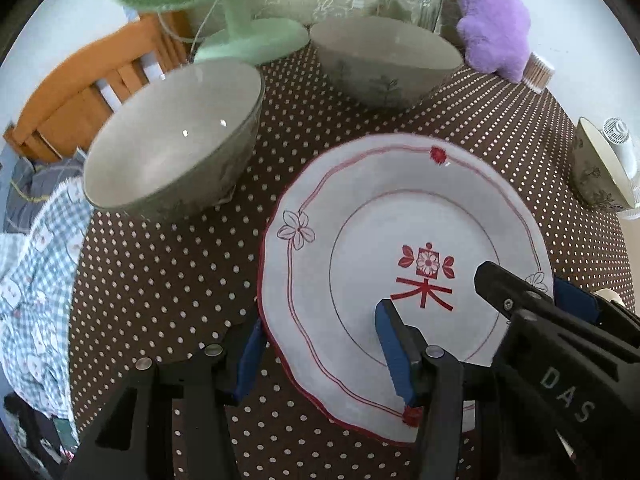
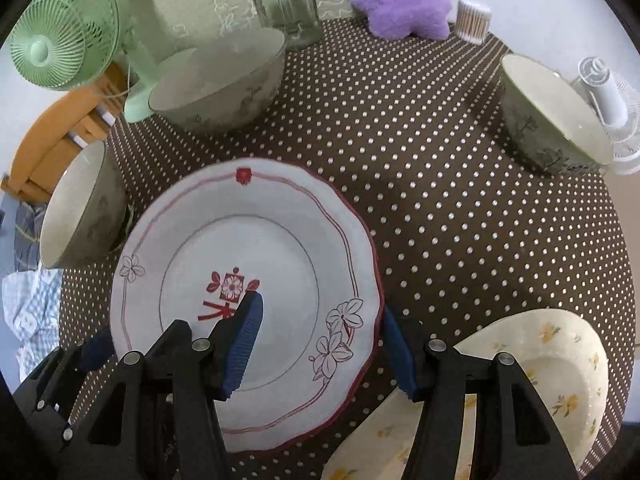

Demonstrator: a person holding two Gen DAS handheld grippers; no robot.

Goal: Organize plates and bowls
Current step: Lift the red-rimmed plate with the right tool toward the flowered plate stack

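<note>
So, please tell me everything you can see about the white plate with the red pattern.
The white plate looks ceramic, with a scalloped dark-red edge, thin red rim lines, outlined flowers and a red emblem in the middle. It sits on the dotted brown tablecloth. The left gripper and right gripper each straddle its near rim, jaws open, one finger over the plate, one outside.

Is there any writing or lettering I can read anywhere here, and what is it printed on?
"DAS": pale raised letters on the black body of the right gripper, seen from the left wrist camera.
A red Chinese-style character below a flower motif, at the centre of the red-rimmed plate; partly covered, so I cannot read it surely.
The glass jar label: too blurred to read.
</note>
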